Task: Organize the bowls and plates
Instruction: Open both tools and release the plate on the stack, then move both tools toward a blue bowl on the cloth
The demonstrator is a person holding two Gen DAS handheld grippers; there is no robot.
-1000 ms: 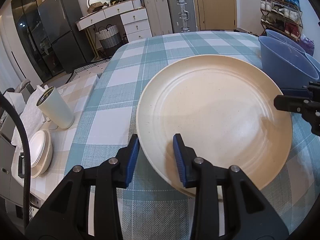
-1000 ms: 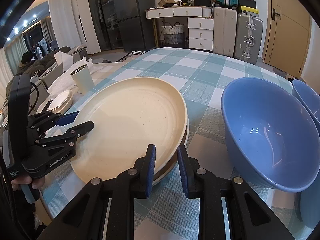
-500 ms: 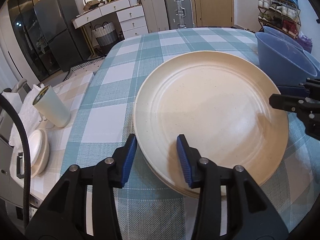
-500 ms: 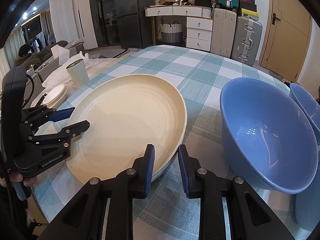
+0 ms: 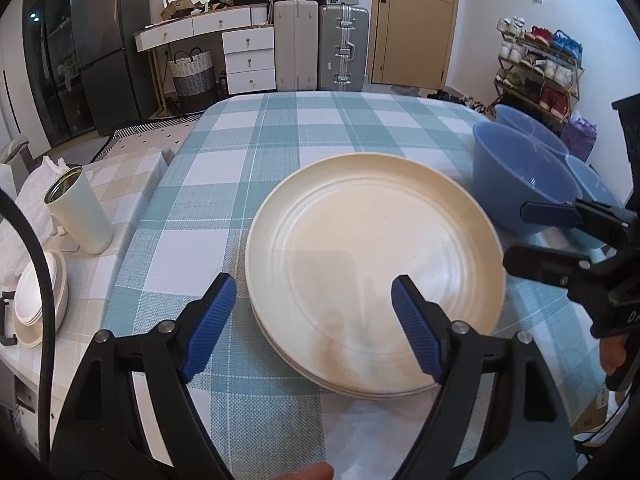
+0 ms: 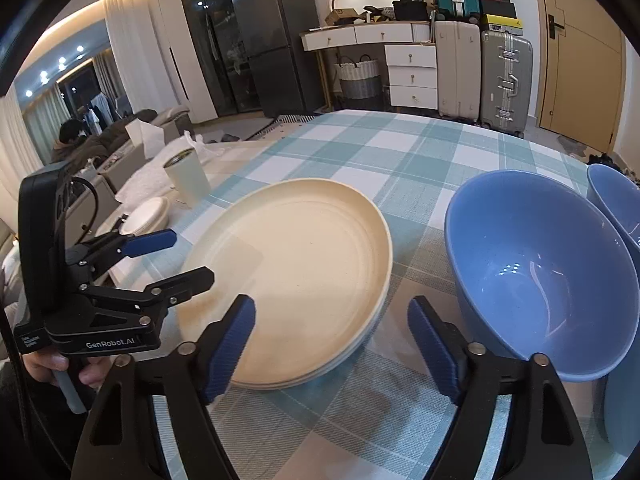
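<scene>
- Tongs on the left [image 5: 312,312] stand wide; their jaws have just been opening, and the near rim of the cream plate stack [image 5: 372,256] lies between the blue pads without either pad pressing on it.
- Right tongs [image 6: 332,340] are likewise spread wide, jaws having just been opening, with the near edge of the plate stack [image 6: 288,276] between the pads and free of both.
- Plate stack rests flat on the checked teal-and-white worktop [image 5: 280,148], just ahead of both tongs; several rims show at its near edge, one plate on another.
- Seen from the left tongs, the right tongs [image 5: 520,236] reach in from the right side of the stack, one finger over the plate's rim.
- Seen from the right tongs, the left tongs [image 6: 188,260] come in from the left side of the stack, with a hand [image 6: 60,368] on the grip below.
- Large blue bowl [image 6: 536,276] stands upright just right of the right tongs, close beside the stack but apart from it.
- More blue bowls [image 5: 528,124] sit beyond it, further right.
- Pale cup [image 5: 80,216] stands upright well to the left of the left tongs, on a beige-checked surface, with small white dishes [image 5: 40,300] stacked nearer.
</scene>
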